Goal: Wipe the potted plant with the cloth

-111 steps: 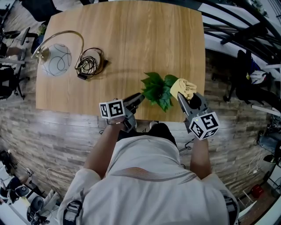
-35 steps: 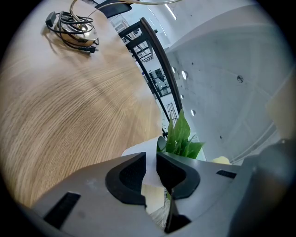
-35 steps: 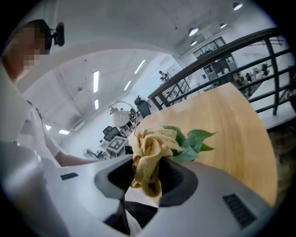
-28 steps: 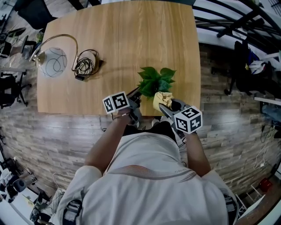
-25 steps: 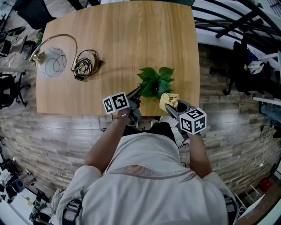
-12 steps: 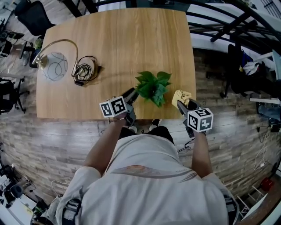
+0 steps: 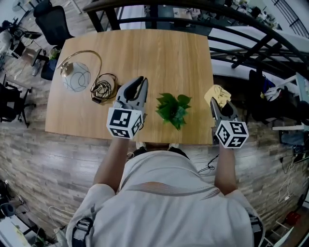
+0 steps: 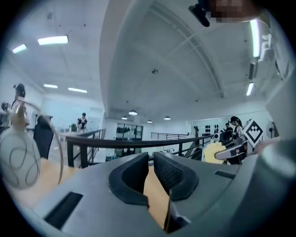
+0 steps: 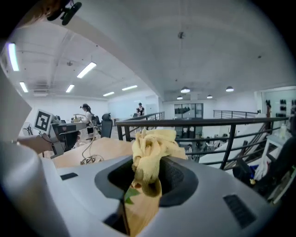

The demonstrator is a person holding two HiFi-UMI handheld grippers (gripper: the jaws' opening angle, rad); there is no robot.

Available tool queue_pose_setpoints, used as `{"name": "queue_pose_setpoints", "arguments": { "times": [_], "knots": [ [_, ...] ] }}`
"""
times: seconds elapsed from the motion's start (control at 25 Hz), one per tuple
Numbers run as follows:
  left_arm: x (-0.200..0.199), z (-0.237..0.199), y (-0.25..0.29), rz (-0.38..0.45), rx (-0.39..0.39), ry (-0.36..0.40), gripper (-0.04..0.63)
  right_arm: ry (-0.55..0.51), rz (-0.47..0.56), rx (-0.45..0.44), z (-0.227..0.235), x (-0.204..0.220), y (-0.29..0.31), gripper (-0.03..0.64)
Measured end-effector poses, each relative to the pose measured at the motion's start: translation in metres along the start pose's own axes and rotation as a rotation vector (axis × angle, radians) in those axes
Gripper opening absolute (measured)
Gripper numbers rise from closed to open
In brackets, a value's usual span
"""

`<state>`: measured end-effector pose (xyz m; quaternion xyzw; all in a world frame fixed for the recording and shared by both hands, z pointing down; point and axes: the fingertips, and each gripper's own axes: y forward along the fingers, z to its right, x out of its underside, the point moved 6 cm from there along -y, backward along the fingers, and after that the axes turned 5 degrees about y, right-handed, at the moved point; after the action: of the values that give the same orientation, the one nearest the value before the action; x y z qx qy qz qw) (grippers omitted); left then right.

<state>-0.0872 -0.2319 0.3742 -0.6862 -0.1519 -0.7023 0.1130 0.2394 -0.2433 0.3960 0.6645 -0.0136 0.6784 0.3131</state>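
Nearest the person, the right gripper (image 7: 215,105) is clenched on the yellow cloth (image 7: 217,93), which bunches up out of its jaws in a crumpled wad (the right gripper view shows it pinched low between the pads, with a fleck of green under it that I cannot place). This gripper sits at the right-hand corner of the worktop (image 7: 159,53), apart from the potted plant (image 7: 173,108). On the other side, the left gripper (image 7: 140,81) hangs over the worktop to the left of the plant and touches nothing; its jaws are closing, with only a narrow slit between the pads and nothing in that slit but bare wood seen beyond. The plant stands upright near the worktop's front edge, between the two grippers and clear of both. Farther back on the left lie a coiled cable (image 7: 104,88) and a lamp (image 7: 76,77) with a glass globe, and past the far edge runs a dark railing (image 7: 159,9). As things lie, no wiping is going on: the cloth is in hand but off the leaves, and whether any leaf needs another pass cannot be read from here.
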Motion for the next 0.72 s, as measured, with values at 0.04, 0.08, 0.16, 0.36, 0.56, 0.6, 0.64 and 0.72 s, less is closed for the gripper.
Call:
{"name": "queue_pose_setpoints", "arguments": {
  "times": [0.04,0.08,0.16,0.36,0.56,0.6,0.64,0.72],
  "knots": [
    [-0.017,0.001,0.001,0.033,0.0,0.036,0.041,-0.015,0.04,0.0,-0.003,-0.016,0.001,0.187],
    [-0.033,0.002,0.002,0.062,-0.003,0.065,0.038,-0.028,0.077,-0.001,-0.006,-0.032,0.002,0.189],
    [-0.06,0.003,0.002,0.11,-0.009,0.098,0.033,-0.054,0.146,-0.001,-0.014,-0.059,0.007,0.189],
    [-0.094,0.011,0.003,0.172,-0.005,0.097,0.031,-0.16,0.309,0.011,-0.044,-0.11,0.015,0.187],
    [-0.1,0.012,0.004,0.182,-0.019,0.114,0.031,-0.233,0.357,-0.008,-0.069,-0.128,0.025,0.181],
    [-0.099,0.011,0.004,0.182,-0.02,0.113,0.031,-0.234,0.357,-0.012,-0.07,-0.128,0.026,0.181],
    [-0.099,0.011,0.004,0.182,-0.02,0.112,0.031,-0.234,0.359,-0.014,-0.072,-0.128,0.027,0.181],
    [-0.099,0.01,0.004,0.182,-0.021,0.108,0.031,-0.236,0.367,-0.016,-0.073,-0.129,0.027,0.182]
  ]
}}
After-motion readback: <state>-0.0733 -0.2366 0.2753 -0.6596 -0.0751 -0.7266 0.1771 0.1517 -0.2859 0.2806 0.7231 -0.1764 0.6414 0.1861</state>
